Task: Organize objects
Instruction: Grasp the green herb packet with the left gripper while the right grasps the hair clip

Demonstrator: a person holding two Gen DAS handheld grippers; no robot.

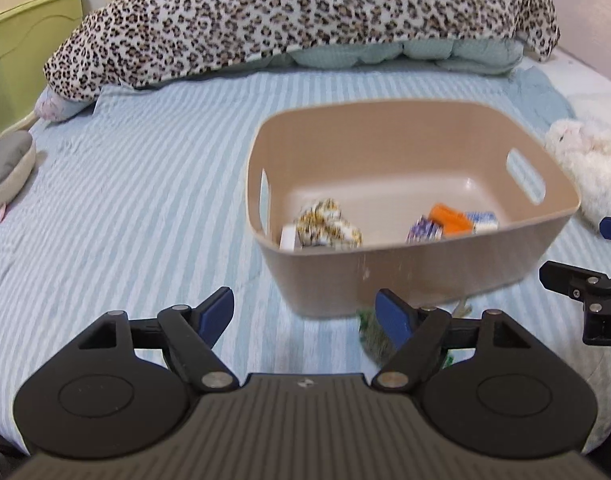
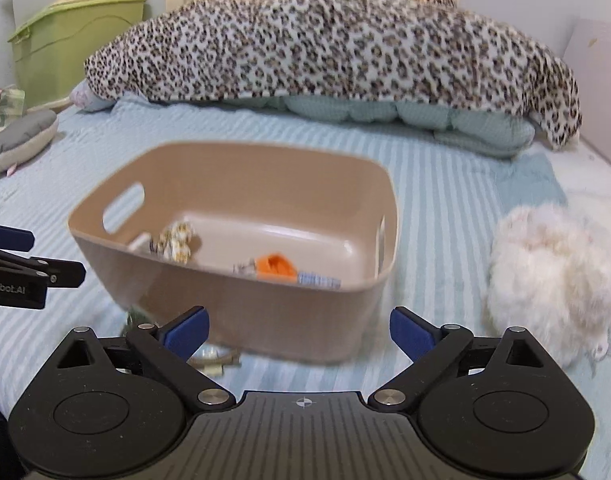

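Note:
A tan plastic bin (image 1: 425, 268) (image 2: 209, 308) with cut-out handles stands on the striped bed. Inside lie a patterned cloth bundle (image 1: 329, 226) (image 2: 177, 240), an orange item (image 1: 449, 218) (image 2: 275, 266) and small blue-white packets (image 1: 483, 220) (image 2: 319, 280). My left gripper (image 1: 305, 312) is open just short of the bin's near wall, with nothing between its fingers. My right gripper (image 2: 299, 334) is open in front of the bin's near wall, also empty. A green-patterned item (image 1: 371, 332) lies on the bed by the left gripper's right finger. A small strap-like piece (image 2: 215, 358) lies by the bin's base.
A leopard-print blanket (image 1: 297, 16) (image 2: 329, 40) covers pillows at the head of the bed. A fluffy white item (image 2: 553, 280) (image 1: 589, 168) lies right of the bin. A grey cushion (image 1: 5, 168) (image 2: 17, 140) and a green storage box (image 2: 77, 40) are at the left.

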